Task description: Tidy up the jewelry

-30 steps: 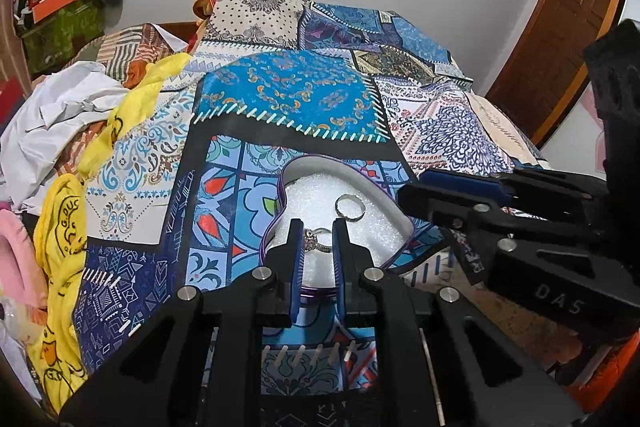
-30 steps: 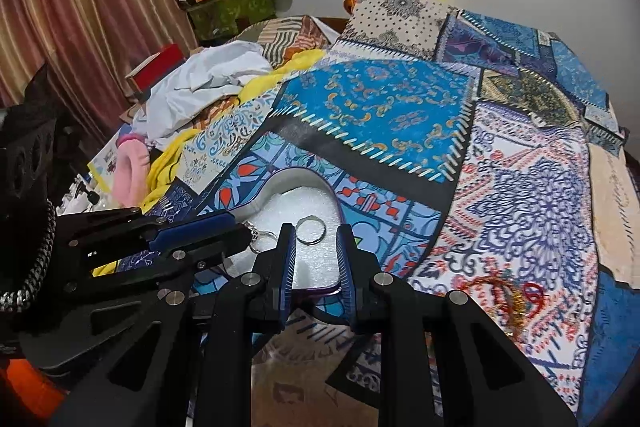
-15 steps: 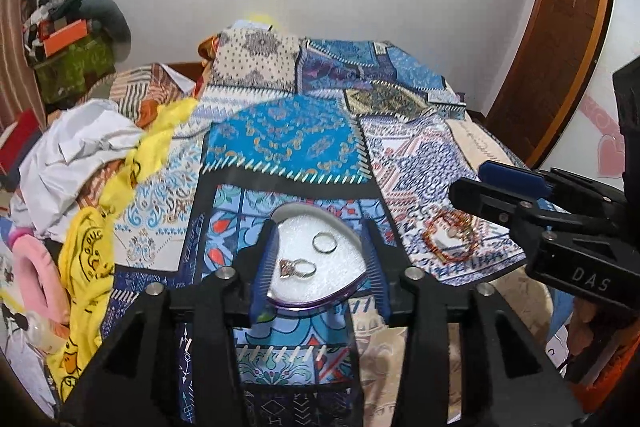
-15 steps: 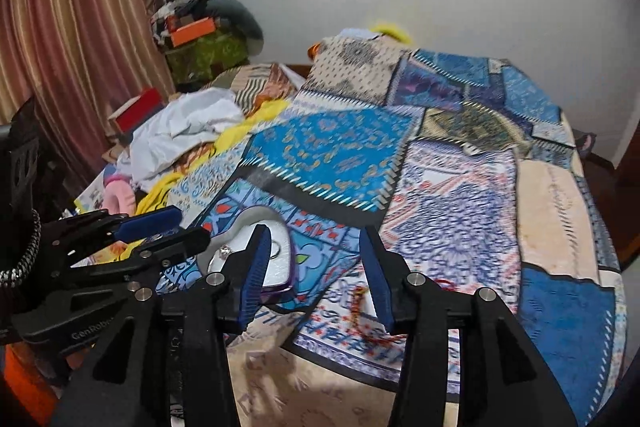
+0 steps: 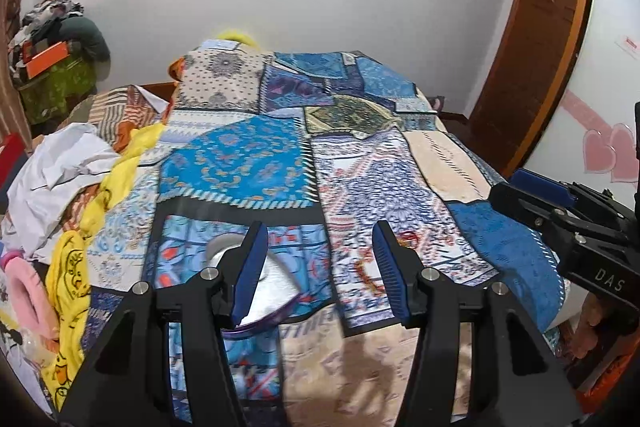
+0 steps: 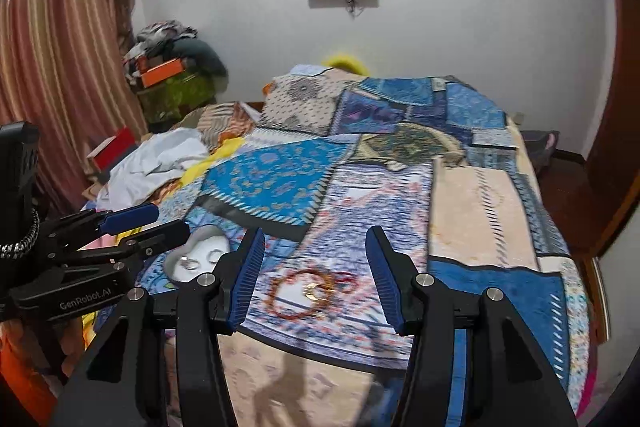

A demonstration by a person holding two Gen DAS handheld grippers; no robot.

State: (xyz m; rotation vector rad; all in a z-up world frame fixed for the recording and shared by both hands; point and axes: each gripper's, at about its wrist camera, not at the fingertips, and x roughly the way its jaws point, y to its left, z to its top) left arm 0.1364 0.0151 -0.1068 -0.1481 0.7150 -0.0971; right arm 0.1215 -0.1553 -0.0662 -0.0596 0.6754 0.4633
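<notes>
At far left of the right-wrist view, left claw (image 6: 156, 225) hangs over the heart-shaped tray (image 6: 200, 259), fingers only slightly parted here; its own camera shows the left claw (image 5: 320, 263) spread wide, nothing held. Tray sits on the bed quilt (image 6: 480, 211), white foam inside, two rings (image 6: 187, 262) lying on it, blurred. Just right of the tray, near edge of bed, beaded bracelet (image 6: 304, 293) lies loose in a loop with a small gold ring (image 6: 314, 291) inside it, framed by the right claw (image 6: 316, 277), released, empty. Bracelet likely light, floppy, will drape and swing; pinch a short run of beads on the near arc. Gold ring probably tiny, hard, slippery; grip across the band, quilt gives underneath.
</notes>
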